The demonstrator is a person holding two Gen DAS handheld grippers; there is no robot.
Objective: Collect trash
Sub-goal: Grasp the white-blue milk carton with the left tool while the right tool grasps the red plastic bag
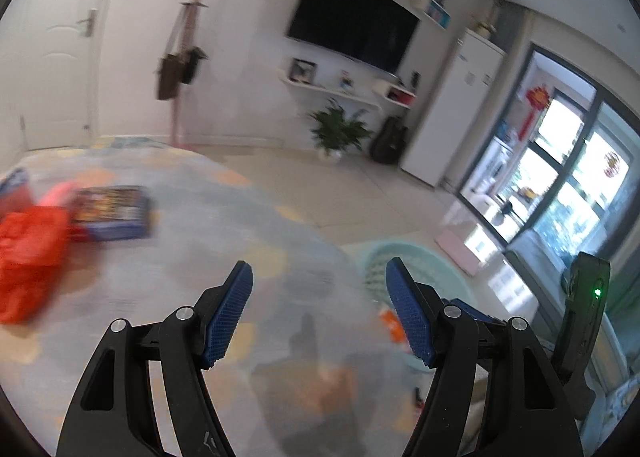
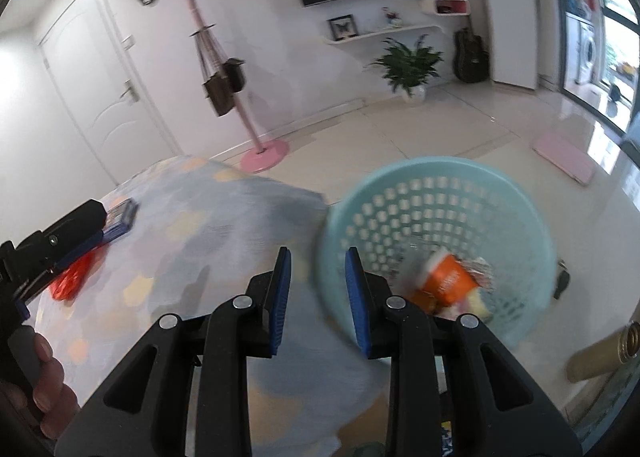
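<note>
while the left gripper (image 1: pixel 320 277) stands wide and empty, the right gripper (image 2: pixel 318 261) has a narrow gap with nothing inside; orange trash (image 2: pixel 448 283) lies in the perforated light-green plastic basket (image 2: pixel 400 185) beside the pastel tablecloth (image 2: pixel 224 225).

Blurred beyond reading: print on the blue box (image 1: pixel 114 213) far left on the table. Cut by the left edge: red bag (image 1: pixel 28 257). Smeared: orange carton (image 2: pixel 448 281) in the basket (image 2: pixel 400 185), its near rim hidden behind black fingers.
</note>
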